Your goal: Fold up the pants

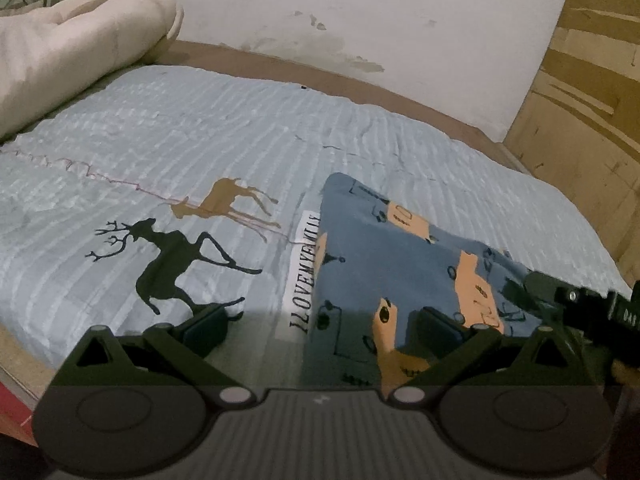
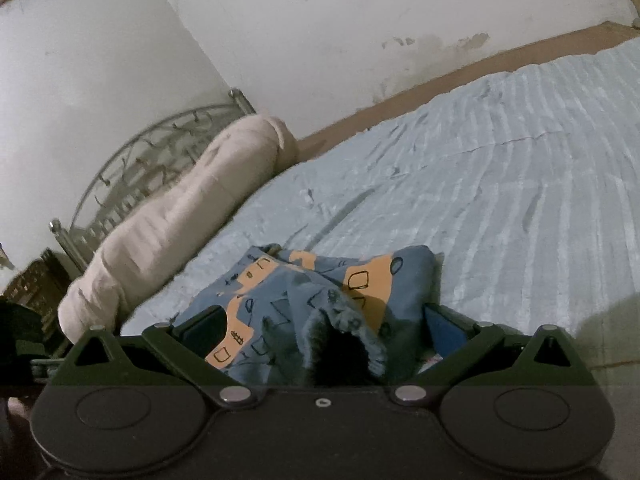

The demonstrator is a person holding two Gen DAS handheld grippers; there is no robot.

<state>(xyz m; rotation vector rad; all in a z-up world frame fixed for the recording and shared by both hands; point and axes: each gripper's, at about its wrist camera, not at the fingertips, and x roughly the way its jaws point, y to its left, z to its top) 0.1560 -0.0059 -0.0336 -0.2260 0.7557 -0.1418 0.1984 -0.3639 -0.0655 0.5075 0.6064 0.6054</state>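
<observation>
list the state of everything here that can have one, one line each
pants: lying on the bed, bunched, not neatly folded
left gripper: open, its right finger over the pants, holding nothing
right gripper: open, pants fabric between its fingers, not clamped
bedspread: spread flat, lightly wrinkled
blanket: rolled up at the head of the bed

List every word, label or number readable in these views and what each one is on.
"I LOVE MY FAMILY", partly covered by the pants: white strip printed on the bedsheet.
"DAS", cut off at the frame edge: right tongs body.
Marks on the pants' orange patches: too blurred to read.
</observation>
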